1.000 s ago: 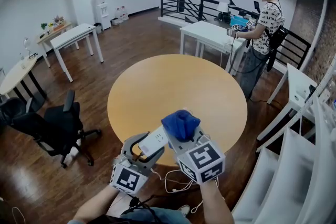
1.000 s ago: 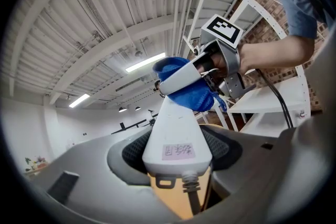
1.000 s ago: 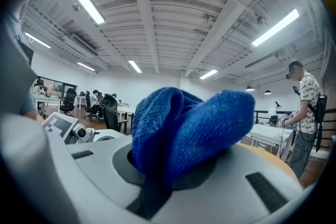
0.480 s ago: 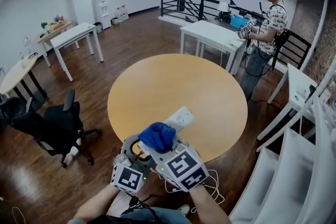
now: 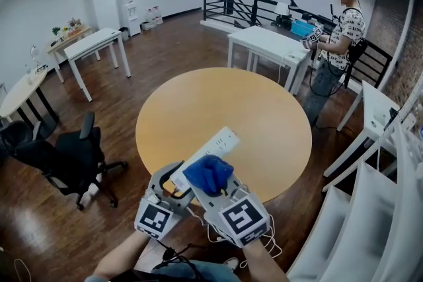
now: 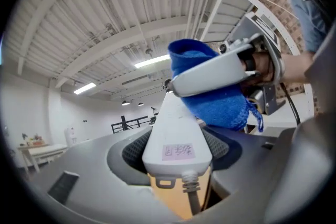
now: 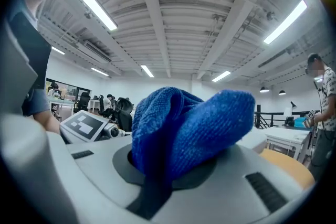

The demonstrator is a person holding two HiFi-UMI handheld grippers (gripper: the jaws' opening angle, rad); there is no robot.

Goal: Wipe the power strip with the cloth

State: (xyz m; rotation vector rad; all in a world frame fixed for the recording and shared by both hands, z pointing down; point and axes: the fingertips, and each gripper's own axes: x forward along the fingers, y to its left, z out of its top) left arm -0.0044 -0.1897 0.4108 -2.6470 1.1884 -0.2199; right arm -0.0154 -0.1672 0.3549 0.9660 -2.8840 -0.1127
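The left gripper (image 5: 173,180) pinches the cable end of the long white plastic power strip (image 5: 210,148) between its jaws, so the rest sticks out free ahead of them. The right gripper (image 5: 213,183) is clamped on the bunched blue knitted cloth (image 5: 208,172). The cloth bulges beyond its jaws and touches the strip, I think for rubbing.

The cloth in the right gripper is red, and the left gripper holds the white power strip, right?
The cloth is blue, not red; the right gripper view shows it. The left gripper does hold the white power strip.
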